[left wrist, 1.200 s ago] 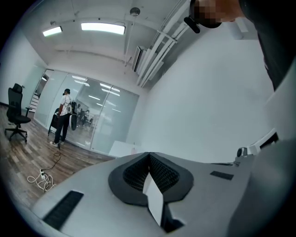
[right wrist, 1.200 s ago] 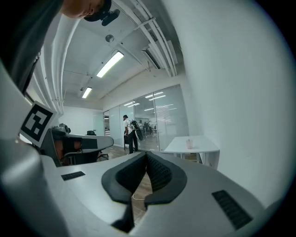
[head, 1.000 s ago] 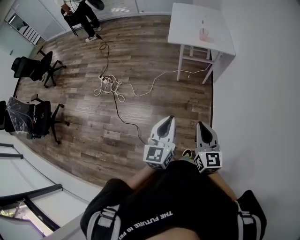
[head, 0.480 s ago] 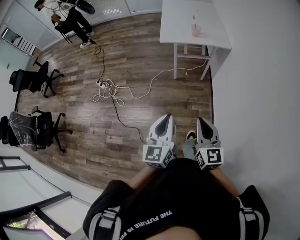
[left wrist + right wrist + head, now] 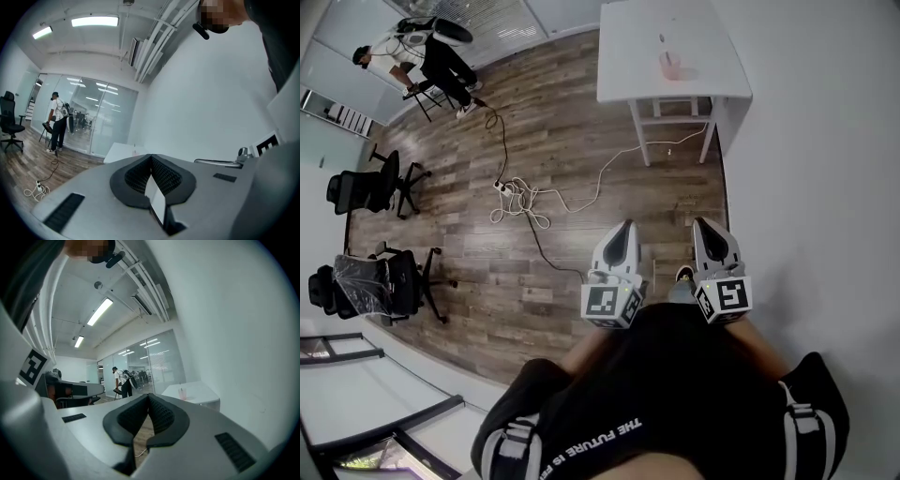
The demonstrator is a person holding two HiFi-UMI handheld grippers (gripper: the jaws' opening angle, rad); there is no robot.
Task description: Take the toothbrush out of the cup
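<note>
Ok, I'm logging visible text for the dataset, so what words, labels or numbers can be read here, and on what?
"THE FUTURE": white print on the person's black shirt; the words after it are unreadable.
Marker cubes on the left claw and right claw: patterns only, no letters.
Pink translucent cup on the white table: too small to tell.
</note>
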